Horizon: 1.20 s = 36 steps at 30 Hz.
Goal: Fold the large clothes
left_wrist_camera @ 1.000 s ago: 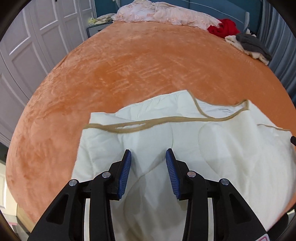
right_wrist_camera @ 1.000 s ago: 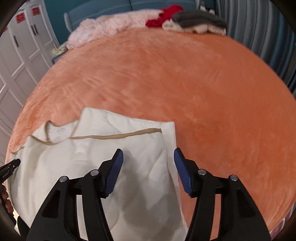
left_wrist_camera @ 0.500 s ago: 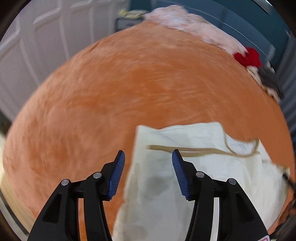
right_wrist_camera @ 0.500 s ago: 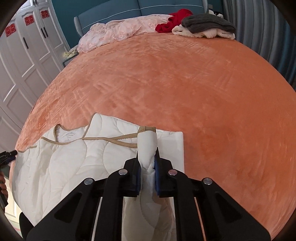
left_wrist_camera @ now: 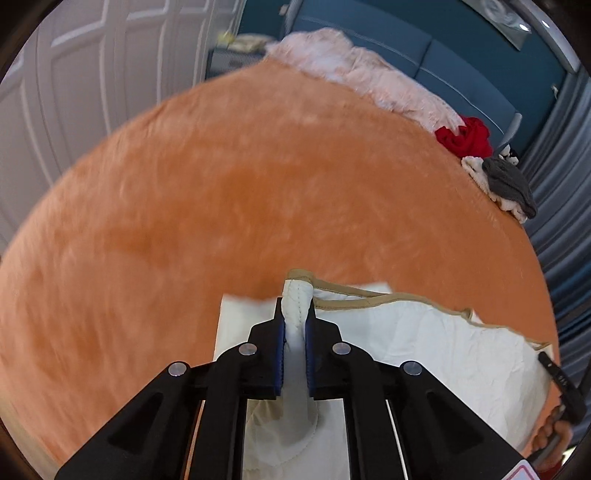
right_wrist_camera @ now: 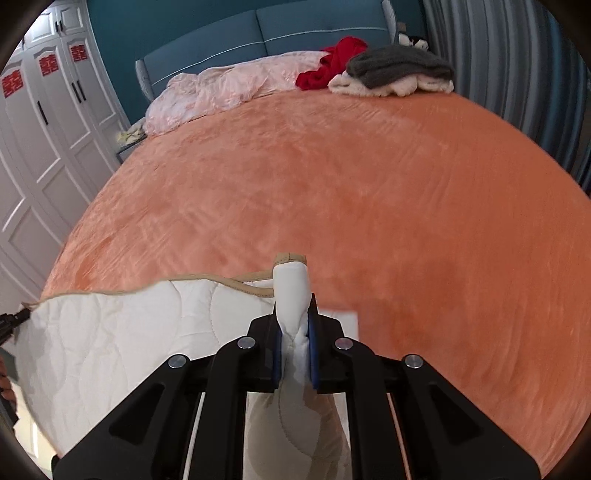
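Note:
A white quilted garment (left_wrist_camera: pixel 424 343) with tan trim lies on the near part of the orange bedspread (left_wrist_camera: pixel 240 192). My left gripper (left_wrist_camera: pixel 295 314) is closing, its blue pads pressing a pinched-up fold at the garment's left trimmed edge. In the right wrist view the same garment (right_wrist_camera: pixel 122 339) stretches leftward. My right gripper (right_wrist_camera: pixel 294 314) is shut on a bunched fold at its right trimmed edge, lifted off the bedspread (right_wrist_camera: pixel 388 192). The trimmed edge runs taut between both grips. Each gripper's dark tip shows at the other view's rim.
A pink quilt (right_wrist_camera: pixel 229 88), a red garment (right_wrist_camera: pixel 332 62) and a grey-and-white clothes pile (right_wrist_camera: pixel 399 70) lie along the far side by the blue headboard (right_wrist_camera: pixel 258 33). White wardrobe doors (right_wrist_camera: pixel 44 122) stand left, and a grey curtain (right_wrist_camera: pixel 517 74) hangs right.
Both grippers went from open over the flat garment to shut on pinched folds, the right first, then the left after shifting leftward. Both have risen, lifting the trimmed edge.

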### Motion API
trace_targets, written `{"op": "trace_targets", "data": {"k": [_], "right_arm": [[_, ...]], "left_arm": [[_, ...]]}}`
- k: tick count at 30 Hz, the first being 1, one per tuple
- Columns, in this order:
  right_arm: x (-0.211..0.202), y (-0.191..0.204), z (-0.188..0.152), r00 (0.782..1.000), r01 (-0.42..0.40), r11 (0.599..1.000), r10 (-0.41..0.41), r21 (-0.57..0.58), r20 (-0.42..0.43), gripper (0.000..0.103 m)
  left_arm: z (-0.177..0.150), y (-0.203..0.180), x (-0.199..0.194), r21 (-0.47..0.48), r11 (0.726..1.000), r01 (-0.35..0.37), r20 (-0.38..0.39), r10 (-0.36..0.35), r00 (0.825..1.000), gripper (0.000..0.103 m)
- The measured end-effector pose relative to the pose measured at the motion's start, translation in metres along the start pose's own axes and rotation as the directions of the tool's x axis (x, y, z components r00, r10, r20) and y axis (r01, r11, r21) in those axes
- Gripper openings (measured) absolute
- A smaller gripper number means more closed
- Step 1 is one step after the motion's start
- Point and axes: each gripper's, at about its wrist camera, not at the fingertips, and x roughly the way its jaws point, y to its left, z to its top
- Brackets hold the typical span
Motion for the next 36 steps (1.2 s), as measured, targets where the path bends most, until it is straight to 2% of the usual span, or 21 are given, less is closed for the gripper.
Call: {"op": "trace_targets", "data": {"k": [4, 7, 9, 13, 19, 22, 24, 26, 28, 30, 31, 33, 34, 36], "right_arm": [[0.040, -0.007, 0.003, 0.997, 0.050, 0.998, -0.048, 0.024, -0.062, 0.010], [0.068, -0.008, -0.006, 0.990, 0.079, 0.997, -0.076, 0.016, -0.117, 0.010], [0.084, -0.010, -0.014, 0.986, 0.087, 0.996, -0.084, 0.020, -0.146, 0.010], [0.098, -0.012, -0.024, 0.985, 0.087, 0.996, -0.082, 0.024, -0.151, 0.013], [0.100, -0.004, -0.033, 0.985, 0.127, 0.992, -0.128, -0.020, -0.112, 0.017], [0.096, -0.007, -0.031, 0.986, 0.134, 0.991, -0.134, -0.010, -0.103, 0.023], [0.077, -0.012, -0.022, 0.988, 0.144, 0.989, -0.143, 0.021, -0.067, 0.031], [0.044, -0.017, -0.016, 0.987, 0.153, 0.985, -0.157, 0.080, 0.042, 0.056], [0.015, -0.017, -0.011, 0.985, 0.123, 0.987, -0.134, 0.104, 0.109, 0.057], [-0.001, -0.004, -0.005, 0.991, 0.065, 0.995, -0.074, 0.077, 0.113, 0.056], [-0.003, 0.004, -0.004, 0.993, 0.042, 0.997, -0.049, 0.064, 0.106, 0.051], [0.002, 0.033, -0.005, 0.998, -0.028, 0.999, 0.027, 0.015, 0.062, 0.041], [0.006, 0.047, -0.007, 0.998, -0.056, 0.998, 0.056, -0.011, 0.040, 0.032], [0.023, 0.086, -0.015, 0.994, -0.111, 0.990, 0.109, -0.088, -0.028, 0.024]], "left_arm": [[0.015, -0.014, 0.033, 0.052, 0.996, -0.076, -0.006, 0.076, 0.997, 0.006], [0.007, -0.012, 0.079, 0.065, 0.987, -0.146, -0.066, 0.150, 0.986, 0.006], [-0.003, -0.009, 0.097, 0.091, 0.979, -0.181, -0.082, 0.189, 0.979, 0.007], [-0.019, -0.003, 0.119, 0.115, 0.971, -0.211, -0.081, 0.221, 0.972, 0.009], [-0.030, -0.011, 0.133, 0.172, 0.946, -0.275, -0.022, 0.283, 0.959, 0.011], [-0.029, -0.012, 0.131, 0.166, 0.945, -0.281, -0.018, 0.288, 0.957, 0.014], [-0.024, -0.008, 0.124, 0.148, 0.947, -0.286, -0.035, 0.294, 0.955, 0.024], [-0.018, -0.008, 0.107, 0.134, 0.945, -0.299, -0.036, 0.306, 0.951, 0.026], [-0.013, -0.013, 0.075, 0.128, 0.943, -0.307, 0.020, 0.307, 0.951, 0.026], [-0.009, -0.021, 0.050, 0.118, 0.948, -0.297, 0.064, 0.291, 0.954, 0.026], [-0.005, -0.032, 0.036, 0.113, 0.963, -0.245, 0.080, 0.237, 0.968, 0.026], [-0.003, -0.051, 0.027, 0.117, 0.977, -0.178, 0.083, 0.169, 0.982, 0.026], [-0.004, -0.069, 0.027, 0.133, 0.983, -0.130, 0.070, 0.121, 0.990, 0.026], [-0.008, -0.095, 0.035, 0.158, 0.985, -0.072, 0.046, 0.066, 0.997, 0.026]]}}
